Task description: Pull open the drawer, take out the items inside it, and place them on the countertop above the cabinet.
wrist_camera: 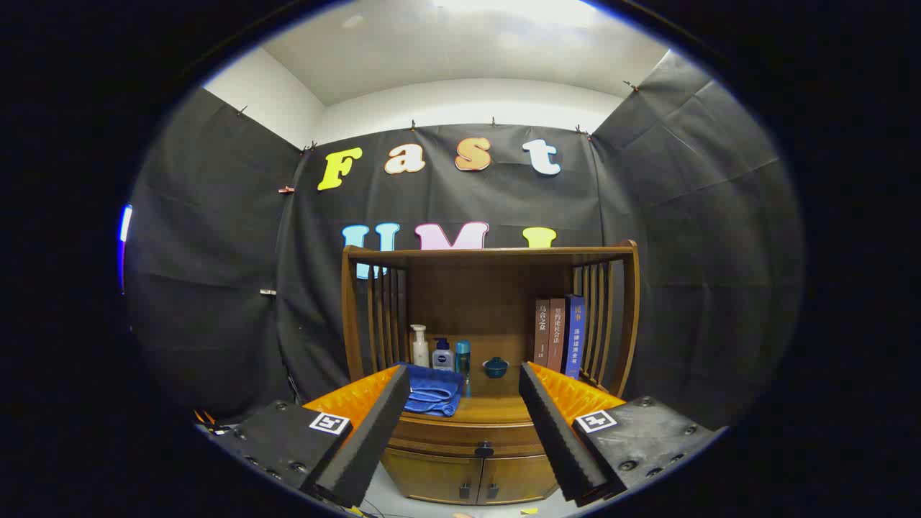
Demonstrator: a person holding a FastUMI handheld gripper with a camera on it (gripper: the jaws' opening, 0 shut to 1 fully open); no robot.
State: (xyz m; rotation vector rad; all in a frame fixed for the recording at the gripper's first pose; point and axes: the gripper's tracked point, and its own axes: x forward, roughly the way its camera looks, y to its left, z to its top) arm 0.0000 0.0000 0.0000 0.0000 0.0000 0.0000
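A brown wooden cabinet (pixel 489 338) stands against the booth wall, well beyond my fingers. Its drawer (pixel 468 436) sits shut under the countertop (pixel 496 409), with a small dark knob (pixel 484 450) at its middle. Two lower doors (pixel 460 478) with dark handles are shut below it. My gripper (pixel 464 381) is open with nothing between its fingers; the drawer front and knob show in the wide gap between them. What lies inside the drawer is hidden.
On the countertop lie a folded blue towel (pixel 434 391), a white pump bottle (pixel 419 347), a small white-and-blue bottle (pixel 442 355), a teal bottle (pixel 463 357) and a small teal bowl (pixel 496 367). Three books (pixel 560 334) stand at the right, by slatted sides.
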